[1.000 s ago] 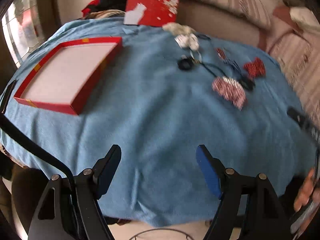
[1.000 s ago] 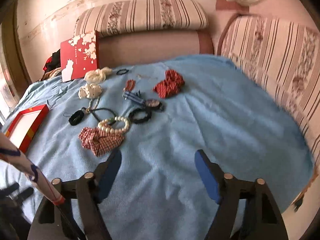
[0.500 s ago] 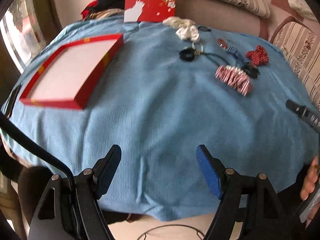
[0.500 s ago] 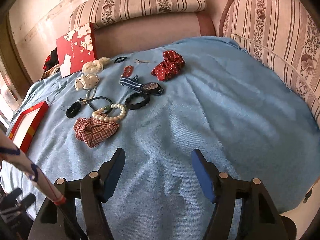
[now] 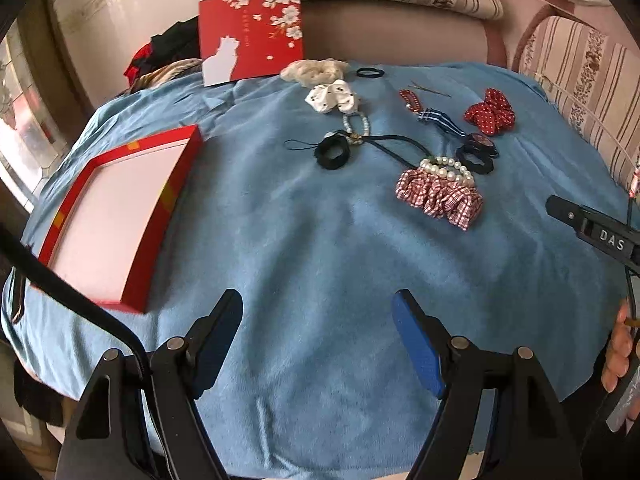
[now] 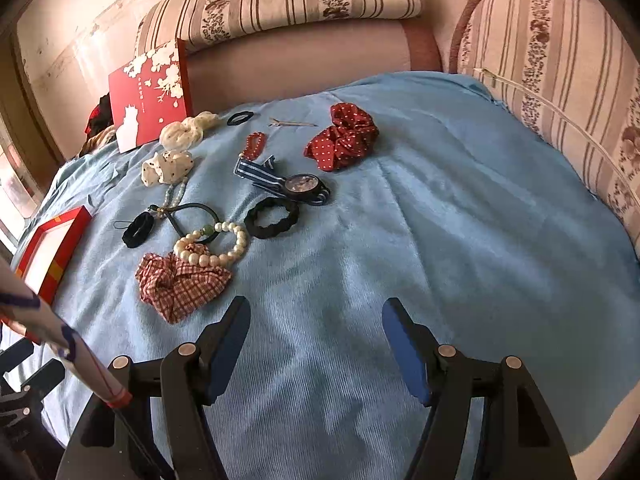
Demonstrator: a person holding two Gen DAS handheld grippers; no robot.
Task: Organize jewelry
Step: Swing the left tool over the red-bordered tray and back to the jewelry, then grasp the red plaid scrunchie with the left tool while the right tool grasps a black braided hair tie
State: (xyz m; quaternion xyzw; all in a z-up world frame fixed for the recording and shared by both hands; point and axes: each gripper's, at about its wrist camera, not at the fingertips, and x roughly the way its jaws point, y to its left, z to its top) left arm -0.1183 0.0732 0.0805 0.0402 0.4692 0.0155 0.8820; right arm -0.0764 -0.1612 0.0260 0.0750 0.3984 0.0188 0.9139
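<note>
We hold our left hand-held gripper [image 5: 318,320] low over the near edge of the tabletop [image 5: 320,248], which has a blue cloth on it, and its two fingers are spread wide with nothing between them. Our right hand-held gripper [image 6: 316,328] is the same: spread apart, holding nothing, above bare blue cloth. The jewelry sits in a bunch toward the far side of the tabletop. Nearest to us is a red checked scrunchie [image 6: 180,284], and a pearl bracelet [image 6: 212,244] lies partly on top of it. Just beside that is a black wavy hair tie [image 6: 272,218], and a watch with a striped band [image 6: 296,184] lies right behind it. A red dotted scrunchie [image 6: 342,136] is farther back. A small black scrunchie [image 5: 332,153] lies more to the left, with a white scrunchie [image 5: 332,98] behind it. A red box with a pale inside [image 5: 116,216] lies open on the left side, well apart from the jewelry. A red lid with white flowers [image 5: 252,32] leans up at the back against a striped sofa [image 6: 288,0].
</note>
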